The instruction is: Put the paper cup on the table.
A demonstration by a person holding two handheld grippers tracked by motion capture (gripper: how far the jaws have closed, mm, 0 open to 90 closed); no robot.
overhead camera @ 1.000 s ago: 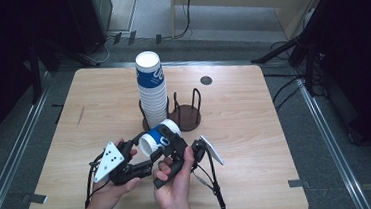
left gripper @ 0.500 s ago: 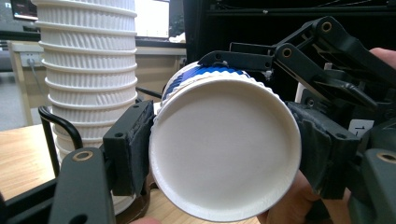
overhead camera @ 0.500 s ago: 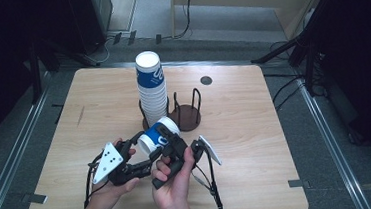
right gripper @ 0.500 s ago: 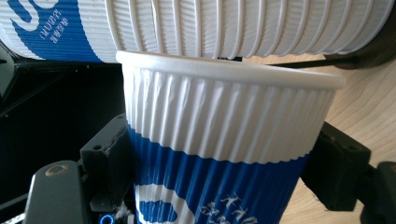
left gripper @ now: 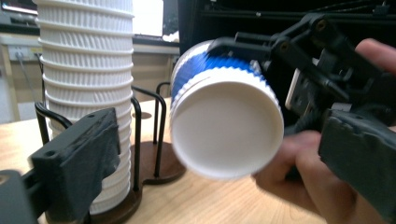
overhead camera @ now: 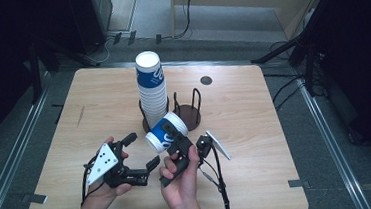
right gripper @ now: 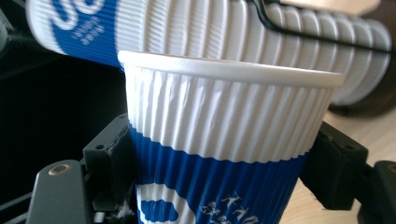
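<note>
One loose blue-and-white ribbed paper cup (overhead camera: pixel 166 132) is clamped on its side between the right gripper's (overhead camera: pixel 176 144) jaws, above the table's (overhead camera: pixel 259 179) middle, toward the near edge. The left gripper (overhead camera: pixel 141 150) has just been opening; its jaws stand wide apart, off the cup. One tall cup stack (overhead camera: pixel 151 89) fills one of the wire holder's (overhead camera: pixel 189 109) two bays. The cup's white lettering is cut off and unreadable.

Dim surroundings frame a softly lit table (overhead camera: pixel 102 96), while both gripper views are blurred up close.
</note>
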